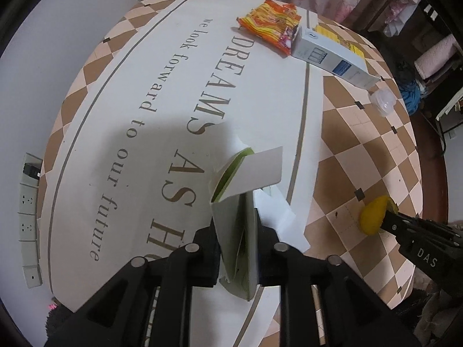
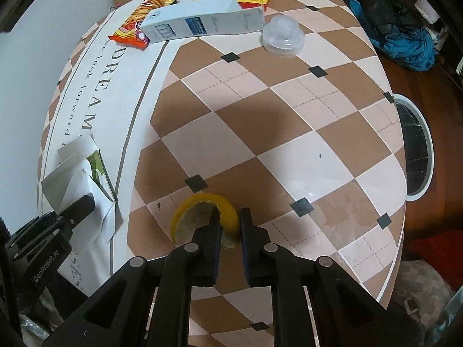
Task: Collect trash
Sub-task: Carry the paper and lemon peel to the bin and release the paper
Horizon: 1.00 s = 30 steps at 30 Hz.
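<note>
Cardboard, white outside and green inside: a flattened carton (image 1: 240, 219) stands clamped in the left tool (image 1: 238, 248), its long axis running forward, torn flaps away from the camera. The right tool (image 2: 229, 225), low over the checkered counter (image 2: 289, 121), pinches a curved yellow peel (image 2: 202, 217).

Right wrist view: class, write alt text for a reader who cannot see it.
The right gripper fingers pinch a yellow citrus peel on a checked tablecloth. Farther back lie a white carton, an orange snack wrapper and a clear plastic cup.
</note>
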Tool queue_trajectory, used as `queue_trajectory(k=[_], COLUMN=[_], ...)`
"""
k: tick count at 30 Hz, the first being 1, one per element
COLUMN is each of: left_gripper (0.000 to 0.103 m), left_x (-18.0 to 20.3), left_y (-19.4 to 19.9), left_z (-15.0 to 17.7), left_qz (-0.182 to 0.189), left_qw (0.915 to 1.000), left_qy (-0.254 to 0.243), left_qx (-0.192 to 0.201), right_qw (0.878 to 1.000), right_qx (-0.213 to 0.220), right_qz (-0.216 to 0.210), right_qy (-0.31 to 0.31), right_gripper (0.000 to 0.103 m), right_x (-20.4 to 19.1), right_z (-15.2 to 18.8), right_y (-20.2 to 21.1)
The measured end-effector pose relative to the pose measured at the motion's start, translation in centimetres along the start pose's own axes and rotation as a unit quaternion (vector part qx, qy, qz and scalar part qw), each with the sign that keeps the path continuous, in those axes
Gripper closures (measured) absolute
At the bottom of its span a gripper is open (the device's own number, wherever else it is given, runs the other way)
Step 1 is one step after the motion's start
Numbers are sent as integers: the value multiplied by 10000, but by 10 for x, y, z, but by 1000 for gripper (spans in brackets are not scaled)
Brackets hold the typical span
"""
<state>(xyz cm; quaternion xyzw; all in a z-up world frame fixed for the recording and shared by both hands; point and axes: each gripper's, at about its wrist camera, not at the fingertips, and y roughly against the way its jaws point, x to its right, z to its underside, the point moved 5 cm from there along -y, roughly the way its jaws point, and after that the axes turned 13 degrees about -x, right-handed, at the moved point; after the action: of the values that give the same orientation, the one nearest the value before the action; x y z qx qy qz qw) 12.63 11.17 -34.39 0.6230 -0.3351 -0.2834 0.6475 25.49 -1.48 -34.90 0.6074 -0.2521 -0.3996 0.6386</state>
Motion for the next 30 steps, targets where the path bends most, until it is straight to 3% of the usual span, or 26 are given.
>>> queue_trajectory(k=[9, 17, 24, 30], left_gripper=[96, 96, 96, 96], left_x=[6, 45, 131, 234], left_y=[28, 106, 168, 172], left_z=[4, 4, -13, -25], left_qz=[-421, -430, -16, 393], left_qw=[9981, 9908, 9801, 9706], left_qy=[-154, -473, -975, -1589], left_qx=[418, 1189, 1726, 1764], right_qw=[9993, 9939, 9834, 9731], right_qx=[268, 878, 1636, 2047], right_qz=[-265, -664, -707, -580], right_qy=[36, -115, -355, -885], right_gripper=[93, 93, 93, 93], right_x=[5, 31, 96, 191], right_z=[7, 19, 29, 38], right_y=[15, 75, 157, 206])
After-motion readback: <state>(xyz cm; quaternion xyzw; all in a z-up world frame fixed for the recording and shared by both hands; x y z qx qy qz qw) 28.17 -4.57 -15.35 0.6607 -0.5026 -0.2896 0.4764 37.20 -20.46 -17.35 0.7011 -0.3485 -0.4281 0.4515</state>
